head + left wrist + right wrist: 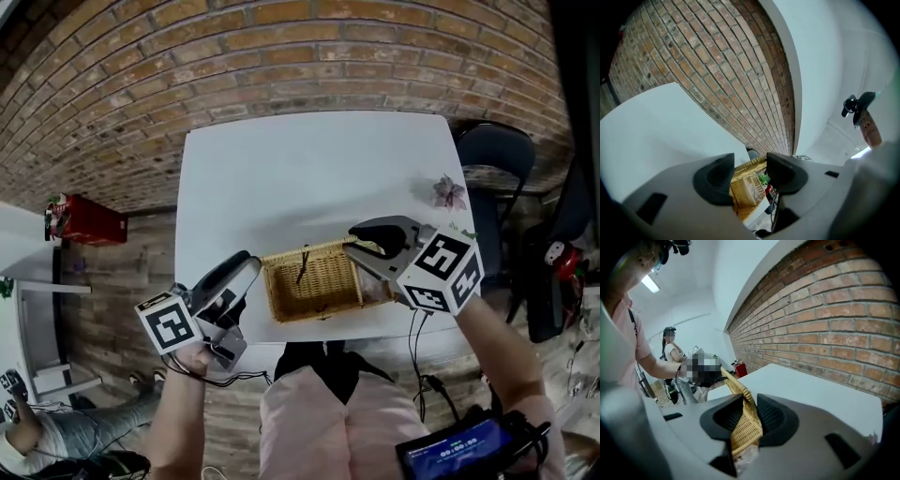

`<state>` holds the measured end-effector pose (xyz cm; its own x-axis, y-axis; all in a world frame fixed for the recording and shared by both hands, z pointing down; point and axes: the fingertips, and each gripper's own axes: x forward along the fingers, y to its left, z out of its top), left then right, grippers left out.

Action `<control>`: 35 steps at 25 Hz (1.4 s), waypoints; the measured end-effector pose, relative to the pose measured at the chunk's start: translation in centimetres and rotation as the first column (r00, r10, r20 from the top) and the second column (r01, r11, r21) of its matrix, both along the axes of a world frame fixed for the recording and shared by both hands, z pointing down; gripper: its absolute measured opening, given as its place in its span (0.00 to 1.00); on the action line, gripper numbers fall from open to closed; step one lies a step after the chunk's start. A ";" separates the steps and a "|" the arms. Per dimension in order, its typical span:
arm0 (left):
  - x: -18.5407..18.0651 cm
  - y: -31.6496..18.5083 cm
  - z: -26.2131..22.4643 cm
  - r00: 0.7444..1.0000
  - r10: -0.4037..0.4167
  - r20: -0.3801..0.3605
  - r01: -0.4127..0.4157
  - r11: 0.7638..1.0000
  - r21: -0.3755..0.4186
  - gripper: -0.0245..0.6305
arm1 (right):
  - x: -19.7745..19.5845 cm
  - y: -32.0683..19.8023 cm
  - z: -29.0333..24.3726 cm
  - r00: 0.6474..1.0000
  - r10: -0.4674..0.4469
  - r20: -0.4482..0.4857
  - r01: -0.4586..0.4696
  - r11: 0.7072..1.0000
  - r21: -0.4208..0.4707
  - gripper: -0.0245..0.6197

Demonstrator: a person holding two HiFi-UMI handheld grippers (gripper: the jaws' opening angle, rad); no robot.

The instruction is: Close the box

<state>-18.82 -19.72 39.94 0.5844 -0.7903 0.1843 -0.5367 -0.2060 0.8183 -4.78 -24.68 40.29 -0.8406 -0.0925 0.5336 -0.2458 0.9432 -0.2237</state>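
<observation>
**Box open nr desk edge, R gripper on lid**

Box [314, 281], a wicker one, sits on the white desk [300, 159] close to the front edge, right in front of the person, top open and inside showing. R gripper [354, 242] is over the box's right end. In the right gripper view its fingers [771, 416] pinch the wicker lid [737, 383], which stands up on edge btwn them w/ both pads against the weave. L gripper [249, 268] hangs by the desk's front left corner, just beside the box's left end but apart from it. Its fingers [715, 176] are spread w/ nothing btwn them, and the box shows beyond thru the gap. Small pink flower [450, 192] lies nr the desk's right edge, w/ a dark chair [494, 150] past it. Brick wall [281, 56] runs behind the desk.
</observation>
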 end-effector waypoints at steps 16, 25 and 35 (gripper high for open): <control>1.4 5.5 -0.4 0.988 -0.118 0.096 0.115 0.992 0.043 0.38 | 2.4 4.8 0.8 0.999 0.044 -0.030 -0.037 0.979 0.199 0.20; 0.4 8.5 -1.2 0.959 -0.220 0.180 0.207 0.974 0.089 0.37 | 3.5 6.5 1.2 0.997 0.076 -0.011 -0.071 0.962 0.265 0.19; 1.5 12.0 -0.7 0.961 -0.214 0.176 0.202 0.976 0.083 0.36 | 4.5 8.4 3.4 0.993 0.118 -0.018 -0.107 0.949 0.297 0.20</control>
